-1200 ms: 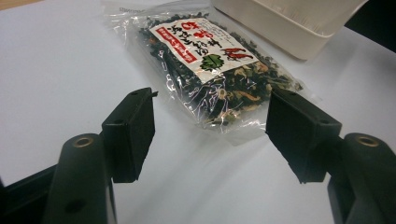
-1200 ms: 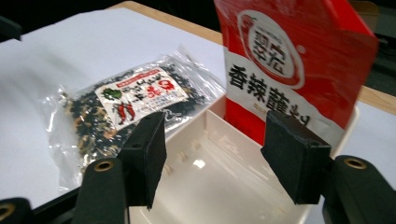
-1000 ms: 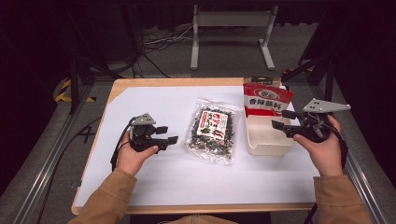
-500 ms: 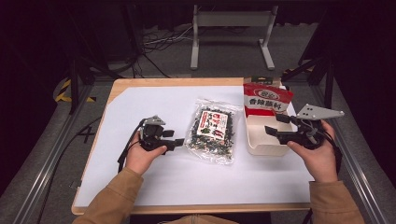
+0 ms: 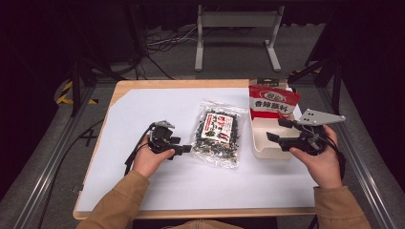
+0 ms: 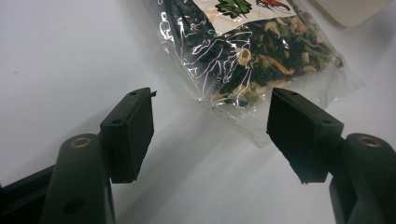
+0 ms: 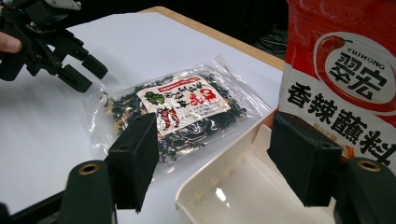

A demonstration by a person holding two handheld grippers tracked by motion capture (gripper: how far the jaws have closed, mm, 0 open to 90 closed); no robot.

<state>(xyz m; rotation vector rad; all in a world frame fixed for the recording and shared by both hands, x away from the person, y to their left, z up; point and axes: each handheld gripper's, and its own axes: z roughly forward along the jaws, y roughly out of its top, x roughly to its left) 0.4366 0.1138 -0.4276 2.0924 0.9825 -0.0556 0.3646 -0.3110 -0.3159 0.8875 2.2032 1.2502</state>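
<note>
A clear bag of dark dried greens (image 5: 218, 138) with a red and white label lies flat mid-table. My left gripper (image 5: 181, 144) stands open just left of it; in the left gripper view the bag's (image 6: 252, 51) near corner lies between and just ahead of the open jaws (image 6: 211, 126), untouched. A red seasoning packet (image 5: 273, 102) stands upright at the far end of a white tray (image 5: 261, 151). My right gripper (image 5: 278, 130) hovers open over that tray. The right gripper view has the tray (image 7: 243, 186), the packet (image 7: 345, 79) and the bag (image 7: 182, 107) beyond its open jaws (image 7: 215, 154).
White paper (image 5: 143, 114) covers the wooden tabletop (image 5: 162, 84). Bare paper lies to the left and along the front. A metal stand (image 5: 236, 28) and cables sit on the floor behind the table. The left gripper (image 7: 81, 70) shows at the far left of the right gripper view.
My left gripper has slid right and forward up to the bag's edge. My right gripper has moved left and down, over the tray.
</note>
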